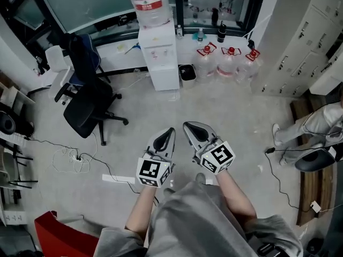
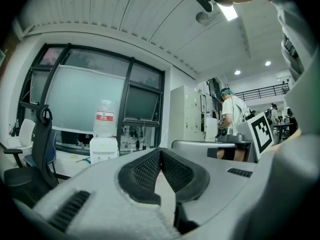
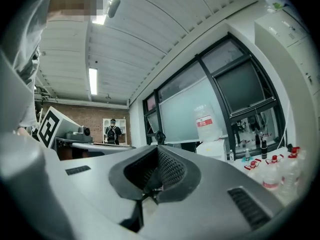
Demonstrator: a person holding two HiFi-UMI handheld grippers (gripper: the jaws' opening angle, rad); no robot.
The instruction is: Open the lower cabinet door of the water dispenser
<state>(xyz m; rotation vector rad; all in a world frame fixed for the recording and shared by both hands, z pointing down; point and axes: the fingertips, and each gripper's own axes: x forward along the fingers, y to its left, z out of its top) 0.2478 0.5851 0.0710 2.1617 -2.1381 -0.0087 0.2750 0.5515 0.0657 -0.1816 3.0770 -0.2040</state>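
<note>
While the water dispenser (image 1: 158, 58) stands well off by the wall, its lower cabinet door (image 1: 164, 78) looks shut, its handle too small to see. Left gripper (image 1: 170, 131) and right gripper (image 1: 187, 126) have fingers pressed together, holding nothing. Open floor (image 1: 214, 106) lies between; a chair (image 1: 88, 103) sits left.

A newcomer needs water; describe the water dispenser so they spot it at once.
Look to the big frosted window at the far end. The water dispenser stands on the floor there, between the black office chair and a row of red-capped jugs. It alone is a tall white box with an upturned bottle on top.
</note>
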